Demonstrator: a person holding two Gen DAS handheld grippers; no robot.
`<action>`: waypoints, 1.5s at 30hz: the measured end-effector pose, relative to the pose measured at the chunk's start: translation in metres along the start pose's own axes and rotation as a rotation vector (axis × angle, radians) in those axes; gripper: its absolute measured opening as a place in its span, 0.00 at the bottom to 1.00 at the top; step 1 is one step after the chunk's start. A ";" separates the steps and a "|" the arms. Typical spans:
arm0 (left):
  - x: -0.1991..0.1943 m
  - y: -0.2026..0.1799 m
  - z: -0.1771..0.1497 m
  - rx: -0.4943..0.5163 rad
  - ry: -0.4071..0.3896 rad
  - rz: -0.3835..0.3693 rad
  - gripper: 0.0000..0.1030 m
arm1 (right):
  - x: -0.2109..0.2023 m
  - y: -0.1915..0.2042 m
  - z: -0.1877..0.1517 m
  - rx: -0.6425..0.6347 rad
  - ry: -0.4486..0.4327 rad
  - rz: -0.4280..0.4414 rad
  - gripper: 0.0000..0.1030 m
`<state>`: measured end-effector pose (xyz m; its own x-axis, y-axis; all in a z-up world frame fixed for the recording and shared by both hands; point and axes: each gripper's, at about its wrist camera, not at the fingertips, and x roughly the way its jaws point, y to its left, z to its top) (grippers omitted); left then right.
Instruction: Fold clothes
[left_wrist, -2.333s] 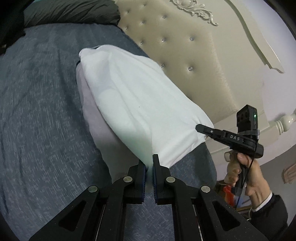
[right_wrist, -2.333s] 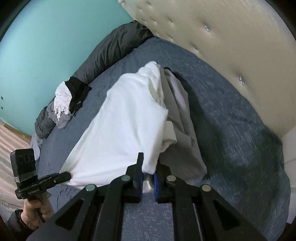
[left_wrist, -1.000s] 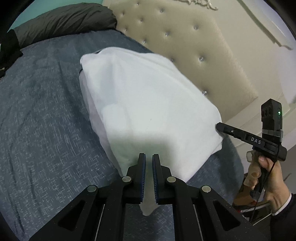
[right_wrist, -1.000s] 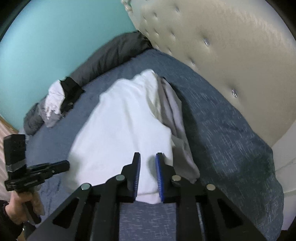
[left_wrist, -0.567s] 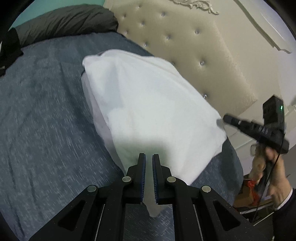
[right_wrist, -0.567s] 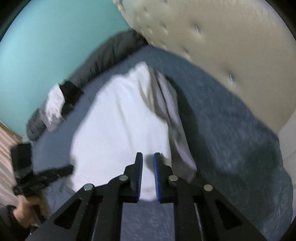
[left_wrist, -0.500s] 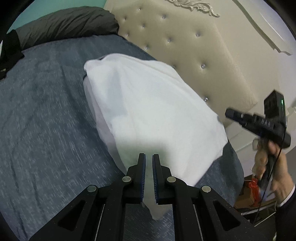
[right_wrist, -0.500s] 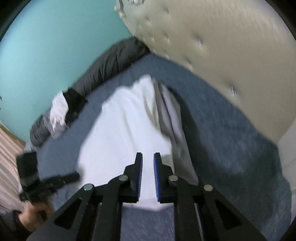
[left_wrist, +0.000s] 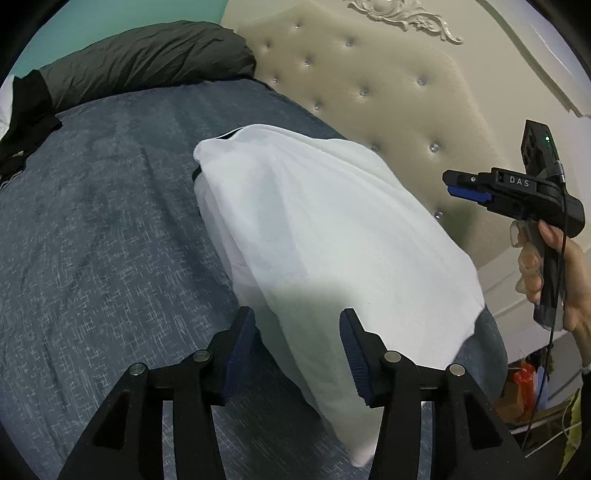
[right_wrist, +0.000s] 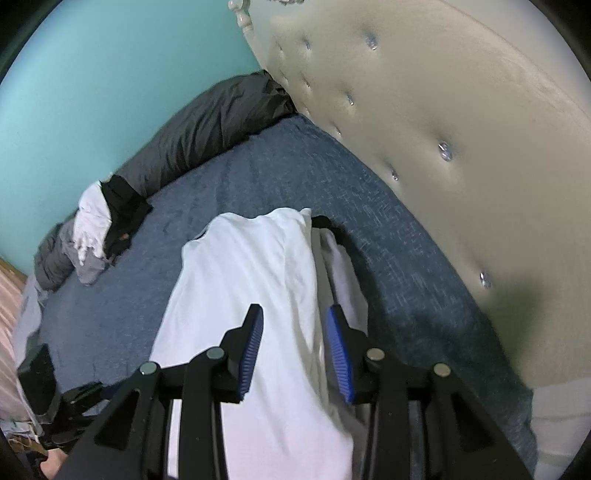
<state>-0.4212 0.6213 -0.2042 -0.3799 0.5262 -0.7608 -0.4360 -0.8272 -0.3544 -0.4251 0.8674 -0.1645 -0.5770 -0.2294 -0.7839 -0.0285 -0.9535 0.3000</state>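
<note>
The white garment (left_wrist: 332, 236) lies folded over on the bed (left_wrist: 92, 240), one fold apparently done. The left tool (left_wrist: 297, 347) and right tool (right_wrist: 294, 343) have just been opening, released (more clothes wait (right_wrist: 92, 229)).

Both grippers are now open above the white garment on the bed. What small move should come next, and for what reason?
Probably draw both grippers back and clear. The left gripper and right gripper have just been opening, and their pads no longer press the white garment, which lies folded on the blue bedcover. Then look at the clothes pile by the far edge.
</note>
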 end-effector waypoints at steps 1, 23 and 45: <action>0.001 0.002 0.001 0.000 -0.001 0.006 0.51 | 0.004 0.001 0.002 -0.006 0.006 -0.003 0.35; 0.027 0.026 -0.004 0.027 -0.005 0.028 0.60 | 0.074 0.018 0.056 -0.093 0.096 -0.113 0.35; 0.036 0.029 -0.013 0.073 -0.023 0.012 0.60 | 0.114 -0.001 0.066 0.012 0.037 -0.186 0.02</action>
<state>-0.4368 0.6138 -0.2489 -0.4034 0.5215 -0.7518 -0.4896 -0.8172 -0.3042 -0.5452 0.8552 -0.2185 -0.5304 -0.0565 -0.8459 -0.1414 -0.9779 0.1540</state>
